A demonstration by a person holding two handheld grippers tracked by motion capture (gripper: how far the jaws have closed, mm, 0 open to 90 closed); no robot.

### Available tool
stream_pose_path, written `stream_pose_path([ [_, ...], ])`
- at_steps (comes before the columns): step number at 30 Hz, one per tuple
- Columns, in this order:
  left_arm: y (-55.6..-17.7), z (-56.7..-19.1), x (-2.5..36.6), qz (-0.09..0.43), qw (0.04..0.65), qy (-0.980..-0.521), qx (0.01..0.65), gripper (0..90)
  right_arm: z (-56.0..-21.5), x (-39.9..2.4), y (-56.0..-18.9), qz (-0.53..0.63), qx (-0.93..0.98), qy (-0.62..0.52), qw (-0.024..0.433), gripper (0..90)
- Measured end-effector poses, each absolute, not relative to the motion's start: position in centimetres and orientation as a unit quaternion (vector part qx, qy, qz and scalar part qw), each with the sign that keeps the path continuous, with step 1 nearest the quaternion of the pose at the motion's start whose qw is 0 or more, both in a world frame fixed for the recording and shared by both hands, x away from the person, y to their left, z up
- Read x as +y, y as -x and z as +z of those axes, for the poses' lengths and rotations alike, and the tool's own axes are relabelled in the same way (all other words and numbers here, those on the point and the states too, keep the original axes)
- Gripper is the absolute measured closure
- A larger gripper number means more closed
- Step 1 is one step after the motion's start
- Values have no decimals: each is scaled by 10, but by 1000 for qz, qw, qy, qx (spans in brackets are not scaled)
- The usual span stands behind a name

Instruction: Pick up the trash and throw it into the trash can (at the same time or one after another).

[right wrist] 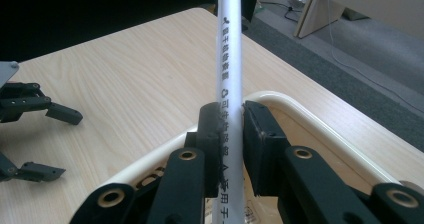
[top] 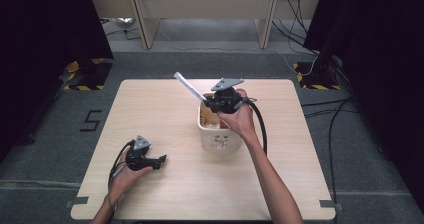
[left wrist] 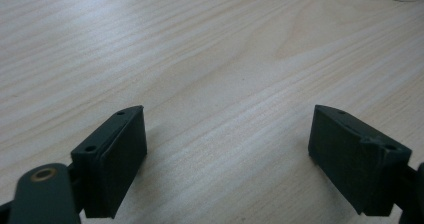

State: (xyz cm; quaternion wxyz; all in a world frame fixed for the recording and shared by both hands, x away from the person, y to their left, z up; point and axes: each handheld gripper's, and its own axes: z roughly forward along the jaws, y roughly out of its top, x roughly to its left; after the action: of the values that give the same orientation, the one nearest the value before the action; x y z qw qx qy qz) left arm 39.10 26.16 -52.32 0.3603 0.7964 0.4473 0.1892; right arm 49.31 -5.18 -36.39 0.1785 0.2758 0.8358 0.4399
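Note:
A white basket [top: 216, 143] stands right of the table's middle, holding several small items. Over its far rim my right gripper [top: 205, 102] is shut on a long white tube [top: 189, 87] that slants up and away to the left. In the right gripper view the tube [right wrist: 230, 49], printed with dark characters, runs up between the two pads of my right gripper [right wrist: 231, 119] above the basket rim [right wrist: 300, 115]. My left gripper [top: 161, 159] lies on the wood at the front left, open and empty. The left gripper view has its jaws [left wrist: 227, 129] wide apart over bare tabletop.
The light wooden table [top: 165, 109] stands on grey floor. Beyond its far edge is a pale desk frame [top: 145, 29], with cables [top: 320, 109] on the floor to the right. Black curtains hang at both sides. A cable trails from my right gripper down past the basket.

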Motion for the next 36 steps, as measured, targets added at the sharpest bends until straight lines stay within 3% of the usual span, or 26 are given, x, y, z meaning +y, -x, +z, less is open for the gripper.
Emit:
stream_pose_path([
  [3, -391, -523, 262, 190, 360, -797, 447, 150, -365, -48, -495, 431, 839, -287, 169, 631],
  [5, -391, -523, 262, 190, 360, -797, 447, 150, -364, -48, -494, 428, 838, -292, 172, 610],
  [12, -391, -523, 262, 190, 360, -797, 447, 150, -354, -61, -484, 416, 849, -273, 175, 711],
  [20, -391, -523, 262, 190, 360, -797, 447, 150, -366, -58, -485, 369, 871, -278, 166, 781],
  [27, -391, -523, 262, 189, 360, -796, 447, 150, -373, -48, -491, 346, 878, -287, 166, 785],
  [32, -391, -523, 262, 189, 360, -796, 447, 150, -373, -47, -489, 341, 879, -293, 160, 723],
  [36, -391, -523, 262, 189, 360, -797, 447, 150, -376, -47, -490, 331, 884, -289, 158, 748],
])
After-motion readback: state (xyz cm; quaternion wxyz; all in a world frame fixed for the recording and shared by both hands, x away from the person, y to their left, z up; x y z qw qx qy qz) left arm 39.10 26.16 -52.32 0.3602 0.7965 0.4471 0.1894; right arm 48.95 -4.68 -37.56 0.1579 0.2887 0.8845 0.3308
